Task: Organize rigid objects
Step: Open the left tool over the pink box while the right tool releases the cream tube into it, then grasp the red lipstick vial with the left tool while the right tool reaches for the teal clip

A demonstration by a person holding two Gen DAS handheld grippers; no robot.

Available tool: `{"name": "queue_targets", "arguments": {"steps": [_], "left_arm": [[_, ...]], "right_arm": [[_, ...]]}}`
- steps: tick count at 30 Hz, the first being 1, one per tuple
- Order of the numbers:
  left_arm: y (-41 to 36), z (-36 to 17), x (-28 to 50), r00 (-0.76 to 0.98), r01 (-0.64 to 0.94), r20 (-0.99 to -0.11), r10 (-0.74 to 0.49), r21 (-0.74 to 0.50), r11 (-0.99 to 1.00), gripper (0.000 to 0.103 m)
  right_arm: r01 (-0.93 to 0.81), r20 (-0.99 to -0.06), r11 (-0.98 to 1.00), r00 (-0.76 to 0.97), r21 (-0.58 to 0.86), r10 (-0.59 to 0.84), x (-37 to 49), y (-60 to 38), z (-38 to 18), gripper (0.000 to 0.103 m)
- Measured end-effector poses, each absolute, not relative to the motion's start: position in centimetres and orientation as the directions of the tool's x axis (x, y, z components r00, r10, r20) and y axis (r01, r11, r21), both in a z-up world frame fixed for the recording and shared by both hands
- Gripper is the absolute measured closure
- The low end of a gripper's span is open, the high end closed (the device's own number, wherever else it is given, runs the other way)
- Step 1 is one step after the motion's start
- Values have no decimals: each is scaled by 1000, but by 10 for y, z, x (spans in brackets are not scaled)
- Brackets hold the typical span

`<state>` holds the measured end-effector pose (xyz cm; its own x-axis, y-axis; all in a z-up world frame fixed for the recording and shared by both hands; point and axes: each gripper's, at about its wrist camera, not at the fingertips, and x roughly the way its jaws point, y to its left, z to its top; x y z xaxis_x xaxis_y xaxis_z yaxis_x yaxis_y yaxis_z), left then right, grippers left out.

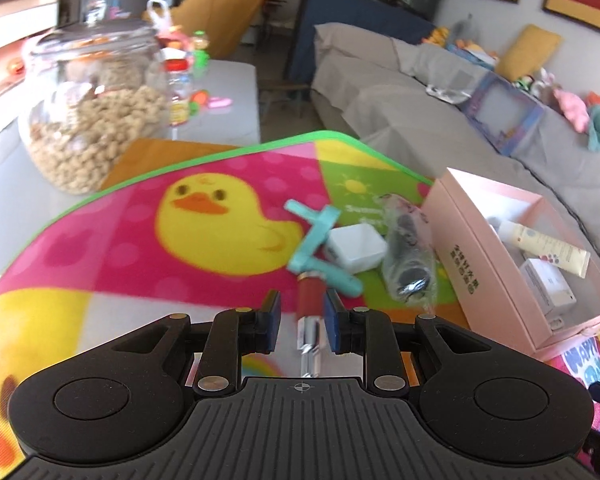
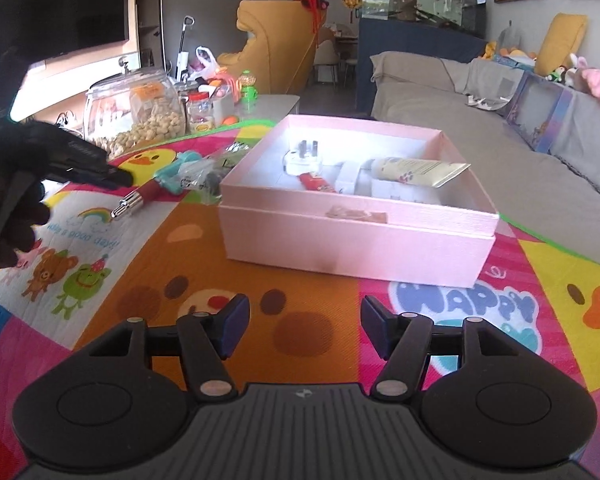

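A red tube with a silver cap (image 1: 311, 294) lies on the colourful play mat (image 2: 160, 248). My left gripper (image 1: 302, 304) hangs just over it. Its jaws stand narrowly apart on either side of the tube, and a gap shows beside the left pad. In the right wrist view the left gripper (image 2: 120, 178) sits above the tube (image 2: 146, 193), held by a dark-gloved hand (image 2: 8, 184). My right gripper (image 2: 305, 320) is open and empty, low over the mat in front of the pink box (image 2: 356, 236). The box holds a white plug (image 2: 304, 158), a cream tube (image 2: 416, 170) and a small red item.
Beyond the red tube lie a teal plastic piece (image 1: 320, 240), a white square case (image 1: 356, 248) and a plastic-wrapped dark item (image 1: 408, 256). A glass jar of snacks (image 1: 96, 120) stands at the mat's far left. A grey sofa (image 2: 500, 152) runs along the right.
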<state>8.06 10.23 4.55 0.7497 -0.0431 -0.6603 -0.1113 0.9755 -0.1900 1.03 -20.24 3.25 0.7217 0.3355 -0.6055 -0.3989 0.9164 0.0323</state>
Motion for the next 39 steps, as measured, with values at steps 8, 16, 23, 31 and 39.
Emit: {"name": "queue_targets", "arguments": {"steps": [8, 16, 23, 31, 39], "left_arm": [[96, 26, 87, 732, -77, -679, -50, -155, 985, 79], [116, 18, 32, 767, -16, -631, -119, -204, 979, 79], [118, 10, 10, 818, -22, -564, -114, -229, 973, 78], [128, 7, 11, 817, -25, -556, -153, -300, 954, 78], [131, 7, 12, 815, -27, -559, -156, -305, 952, 77]], "right_arm": [[-464, -573, 885, 715, 42, 402, 20, -169, 71, 41], [-435, -664, 880, 602, 191, 443, 110, -90, 98, 41], [-392, -729, 917, 607, 72, 317, 186, -5, 83, 41], [-368, -796, 924, 526, 105, 300, 245, 16, 46, 33], [-445, -838, 894, 468, 50, 280, 212, 16, 38, 43]]}}
